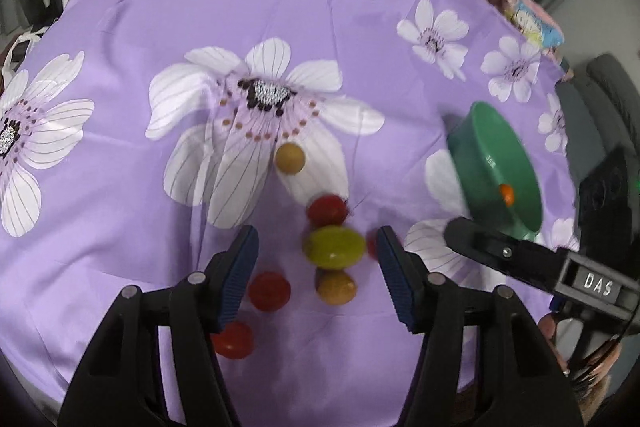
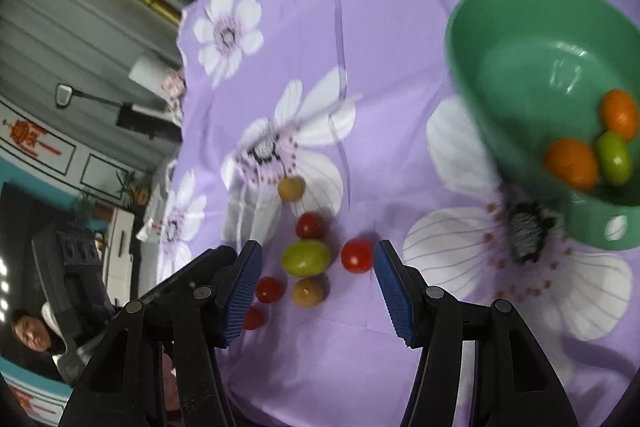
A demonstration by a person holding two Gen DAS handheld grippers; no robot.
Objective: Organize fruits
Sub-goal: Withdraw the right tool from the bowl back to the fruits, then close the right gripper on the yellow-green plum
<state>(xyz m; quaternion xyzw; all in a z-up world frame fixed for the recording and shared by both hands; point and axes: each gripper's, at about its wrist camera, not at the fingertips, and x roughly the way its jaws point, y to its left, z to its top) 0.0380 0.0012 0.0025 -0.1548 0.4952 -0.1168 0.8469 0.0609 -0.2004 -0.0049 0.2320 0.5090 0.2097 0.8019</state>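
Both grippers stand with jaws apart, nothing between the pads. Ahead of the left gripper, low in the frame, a green fruit lies among red and brownish ones on the purple flowered cloth. The right gripper looks down on the same cluster. At the right edge sits the green bowl, holding two orange fruits and a green one.

A home room: flowered tablecloth, wall panelling, red hanging ornament.
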